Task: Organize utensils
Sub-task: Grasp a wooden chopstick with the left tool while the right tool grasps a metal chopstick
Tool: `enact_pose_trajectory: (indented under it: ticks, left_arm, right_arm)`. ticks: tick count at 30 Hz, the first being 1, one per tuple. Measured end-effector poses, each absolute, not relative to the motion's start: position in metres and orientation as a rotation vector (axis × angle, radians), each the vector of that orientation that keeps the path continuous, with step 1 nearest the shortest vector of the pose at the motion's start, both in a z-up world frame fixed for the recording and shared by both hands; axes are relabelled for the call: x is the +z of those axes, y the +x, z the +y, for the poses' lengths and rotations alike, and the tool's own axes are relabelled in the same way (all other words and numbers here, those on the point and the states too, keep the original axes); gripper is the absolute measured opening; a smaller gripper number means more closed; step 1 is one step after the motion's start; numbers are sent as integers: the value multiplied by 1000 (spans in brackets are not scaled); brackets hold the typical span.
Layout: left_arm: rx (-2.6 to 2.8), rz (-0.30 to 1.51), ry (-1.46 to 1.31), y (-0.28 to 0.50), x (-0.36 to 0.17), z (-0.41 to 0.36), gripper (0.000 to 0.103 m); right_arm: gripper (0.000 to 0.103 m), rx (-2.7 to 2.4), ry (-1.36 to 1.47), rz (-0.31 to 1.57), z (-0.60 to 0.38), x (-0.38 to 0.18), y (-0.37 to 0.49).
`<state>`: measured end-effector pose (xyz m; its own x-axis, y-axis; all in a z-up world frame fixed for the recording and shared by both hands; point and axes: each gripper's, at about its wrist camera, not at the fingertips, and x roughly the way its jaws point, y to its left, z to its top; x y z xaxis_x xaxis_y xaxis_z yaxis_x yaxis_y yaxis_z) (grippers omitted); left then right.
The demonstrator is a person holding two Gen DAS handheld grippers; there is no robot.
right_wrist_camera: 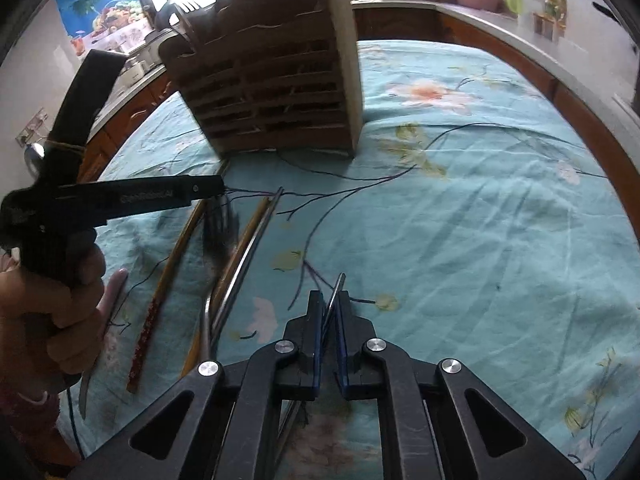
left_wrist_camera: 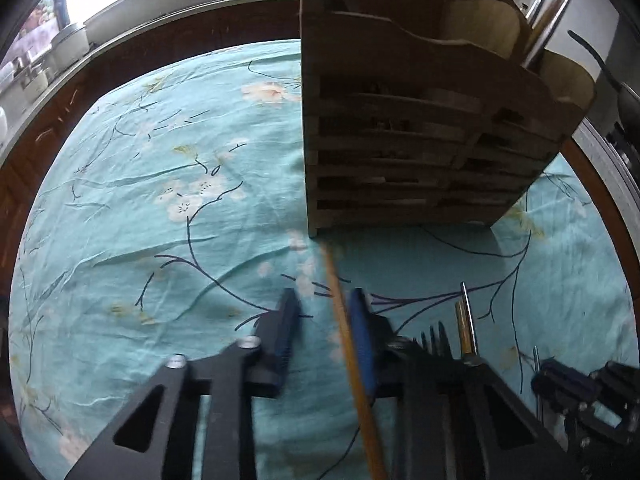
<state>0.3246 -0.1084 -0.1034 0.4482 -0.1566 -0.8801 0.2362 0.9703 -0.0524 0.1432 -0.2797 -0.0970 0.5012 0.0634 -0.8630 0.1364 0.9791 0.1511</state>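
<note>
Wooden chopstick (left_wrist_camera: 346, 340): a long, thin, orange-brown stick is seen between the fingers of the left gripper (left_wrist_camera: 325, 322) in the left wrist view, lying close against the blue-padded finger (left_wrist_camera: 362, 344); whether it is touched by that pad cannot be told through the blur. Its far tip is pointed toward the base of the caddy.
Left gripper state: the fingers are held moderately apart, with a clear gap left between the stick and the other finger.
Thin metal utensil (right_wrist_camera: 335, 300): a slim, silvery piece is pinched between the nearly closed fingers of the right gripper (right_wrist_camera: 329, 308), its tip sticking out past them and tilted; what kind of utensil it is cannot be told.
Loose utensils: a dark fork (right_wrist_camera: 218, 224), blurred, a second brown wooden stick (right_wrist_camera: 244, 240), a curved steel handle (right_wrist_camera: 240, 264) and a red-patterned chopstick (right_wrist_camera: 146, 332) are laid side by side on the cloth, to the left in the right wrist view.
Slatted wooden utensil caddy (left_wrist_camera: 400, 120): it is stood upright on the cloth beyond both grippers; steel handles (left_wrist_camera: 548, 12) are seen rising from its top compartments.
Turquoise floral tablecloth (right_wrist_camera: 480, 220): the round table is covered by it, and wrinkles are visible.
Person's left hand (right_wrist_camera: 60, 300): it is wrapped around the left gripper's black handle.
</note>
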Motion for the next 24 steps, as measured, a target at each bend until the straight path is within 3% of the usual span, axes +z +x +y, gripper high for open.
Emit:
enact_pose_trajectory:
  ticks: [2, 5, 13, 24]
  left_arm:
    - [-247, 1087, 82, 324, -106, -105, 9]
    - [-253, 1098, 60, 321, -109, -99, 5]
    - [-302, 1060, -64, 293, -96, -73, 5]
    - [-347, 957, -181, 230, -46, -34, 5]
  right_arm:
    - [9, -43, 214, 1051, -280, -98, 145]
    - [9, -47, 188, 1053, -277, -99, 148]
    - [6, -41, 204, 1039, -276, -96, 146]
    - [4, 16, 266, 880, -271, -37, 127]
